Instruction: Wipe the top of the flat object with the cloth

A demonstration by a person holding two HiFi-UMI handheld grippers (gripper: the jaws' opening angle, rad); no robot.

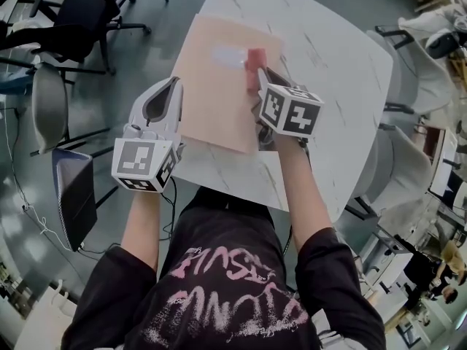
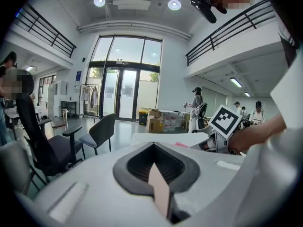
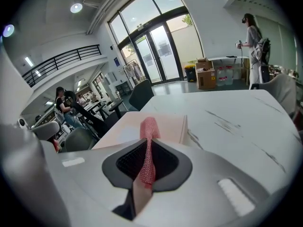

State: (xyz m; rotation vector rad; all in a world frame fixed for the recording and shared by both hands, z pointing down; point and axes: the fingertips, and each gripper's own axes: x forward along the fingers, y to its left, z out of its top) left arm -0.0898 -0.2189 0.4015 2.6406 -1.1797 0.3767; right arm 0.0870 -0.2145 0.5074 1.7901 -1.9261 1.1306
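A flat peach board (image 1: 217, 93) lies on the white marble table (image 1: 336, 64). My right gripper (image 1: 257, 77) is over the board's far right part, shut on a pink cloth (image 1: 255, 58) that rests on the board near a pale glare patch. In the right gripper view the cloth (image 3: 148, 136) runs up between the jaws onto the board (image 3: 165, 123). My left gripper (image 1: 174, 87) hovers at the board's left edge with its jaws shut and nothing seen between them. In its own view the left gripper (image 2: 158, 186) faces the room, with the right gripper's marker cube (image 2: 226, 121) at the right.
Dark office chairs (image 1: 80, 20) stand left of the table and a grey one (image 1: 408, 170) at the right. The table's near edge (image 1: 219, 177) is by my body. More chairs (image 2: 97, 136), glass doors and several people show beyond.
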